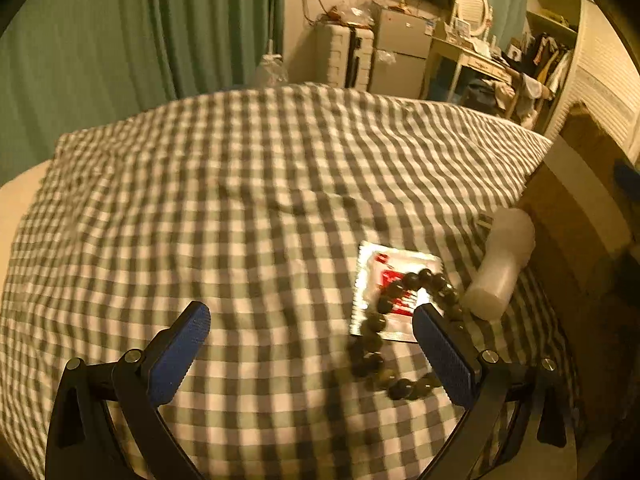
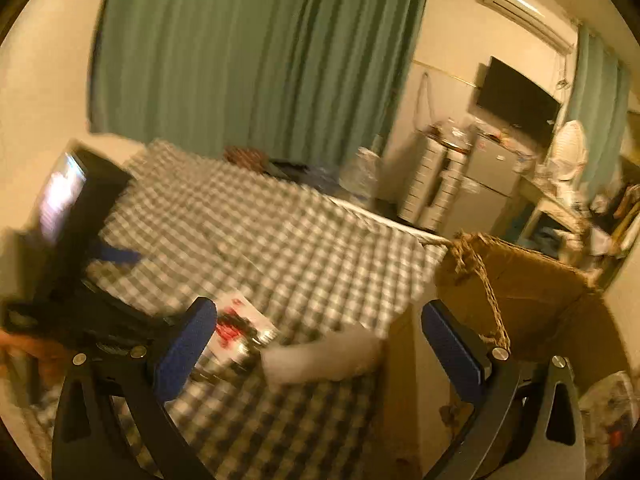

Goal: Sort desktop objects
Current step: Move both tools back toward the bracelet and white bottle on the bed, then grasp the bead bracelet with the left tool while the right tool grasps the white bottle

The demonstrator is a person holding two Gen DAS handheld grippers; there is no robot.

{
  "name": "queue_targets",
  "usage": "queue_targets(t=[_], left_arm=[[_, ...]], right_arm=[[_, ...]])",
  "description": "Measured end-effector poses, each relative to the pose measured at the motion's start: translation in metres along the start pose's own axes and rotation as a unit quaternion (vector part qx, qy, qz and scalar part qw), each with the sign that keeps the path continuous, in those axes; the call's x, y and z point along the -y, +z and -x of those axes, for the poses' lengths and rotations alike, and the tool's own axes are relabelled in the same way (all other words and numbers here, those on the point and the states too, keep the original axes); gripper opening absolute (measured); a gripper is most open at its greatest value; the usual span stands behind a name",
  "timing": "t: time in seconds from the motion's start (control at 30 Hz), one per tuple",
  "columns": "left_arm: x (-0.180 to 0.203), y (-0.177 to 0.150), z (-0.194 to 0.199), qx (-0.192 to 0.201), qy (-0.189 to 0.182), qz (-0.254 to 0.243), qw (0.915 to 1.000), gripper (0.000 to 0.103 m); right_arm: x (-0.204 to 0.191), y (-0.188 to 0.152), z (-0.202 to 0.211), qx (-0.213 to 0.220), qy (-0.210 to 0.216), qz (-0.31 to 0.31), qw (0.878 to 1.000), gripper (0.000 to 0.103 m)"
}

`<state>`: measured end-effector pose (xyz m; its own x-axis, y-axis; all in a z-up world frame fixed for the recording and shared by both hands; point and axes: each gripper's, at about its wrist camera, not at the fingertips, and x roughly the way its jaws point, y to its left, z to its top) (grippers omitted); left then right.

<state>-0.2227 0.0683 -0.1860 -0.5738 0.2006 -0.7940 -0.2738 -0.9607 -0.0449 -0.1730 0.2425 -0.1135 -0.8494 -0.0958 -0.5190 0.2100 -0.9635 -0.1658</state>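
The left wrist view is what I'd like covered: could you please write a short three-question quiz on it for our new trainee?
1. True or false: the bead bracelet lies partly on the red-and-white packet.
2. The white bottle is: A upright, B lying on its side.
3. Fill in: the left gripper is ____, holding nothing.

Key: 1 true; 2 B; 3 open.
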Motion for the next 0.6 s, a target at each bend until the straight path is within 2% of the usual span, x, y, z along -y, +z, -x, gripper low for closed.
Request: queue_targets(t=[0.03,0.13,0.17,0.23,0.3,0.37,0.4,0.43,0.47,0.5,0.53,0.6], left_arm=[[0.002,-0.001,-0.002,-0.004,-0.003,-0.003,1.0,0.103],[0.009,-0.003,-0.009,-0.02,-0.016,-0.011,0.9996,0.103],[0.01,-0.005,-0.012,-0.028,-0.018,-0.013,0.9994,0.103],[0.013,-0.008,-0.02,-0.039,-0.023,-0.015,0.9989,0.103],[0.016,-0.01,-0.025,-0.041,-0.018,-0.02,0.9988,0.101],[0.021,-0.009,-0.024,-0.035,-0.014,-0.033,0.9987,0.09],[0.022,-0.008,-0.022,-0.031,-0.015,-0.033,0.9989,0.074],[0.021,-0.006,-0.021,-0.028,-0.016,-0.03,0.999,0.054],[0.019,-0.005,-0.019,-0.024,-0.021,-0.024,0.9992,0.042],[0.016,-0.003,-0.019,-0.025,-0.025,-0.019,0.9992,0.02],[0.012,-0.001,-0.018,-0.025,-0.025,-0.013,0.9993,0.011],[0.002,0.0,-0.017,-0.027,-0.039,0.008,0.9989,0.011]], right_arm=[[0.008,0.001,0.006,0.021,0.031,-0.018,0.999,0.103],[0.03,0.003,0.013,0.054,0.085,-0.041,0.994,0.103],[0.03,0.005,0.018,0.063,0.099,-0.025,0.993,0.102],[0.018,0.013,0.034,0.095,0.093,0.017,0.991,0.103],[0.017,0.018,0.029,0.068,0.162,-0.003,0.984,0.103],[0.008,0.014,0.018,0.036,0.163,-0.003,0.986,0.103],[0.005,0.012,0.013,0.017,0.157,-0.003,0.987,0.102],[0.004,0.01,0.004,-0.006,0.156,-0.012,0.988,0.102],[0.005,0.008,-0.004,-0.027,0.16,-0.028,0.986,0.102],[0.007,0.006,-0.011,-0.049,0.157,-0.046,0.985,0.102],[0.009,0.004,-0.016,-0.071,0.15,-0.062,0.984,0.102],[0.017,-0.001,-0.024,-0.103,0.141,-0.091,0.981,0.102]])
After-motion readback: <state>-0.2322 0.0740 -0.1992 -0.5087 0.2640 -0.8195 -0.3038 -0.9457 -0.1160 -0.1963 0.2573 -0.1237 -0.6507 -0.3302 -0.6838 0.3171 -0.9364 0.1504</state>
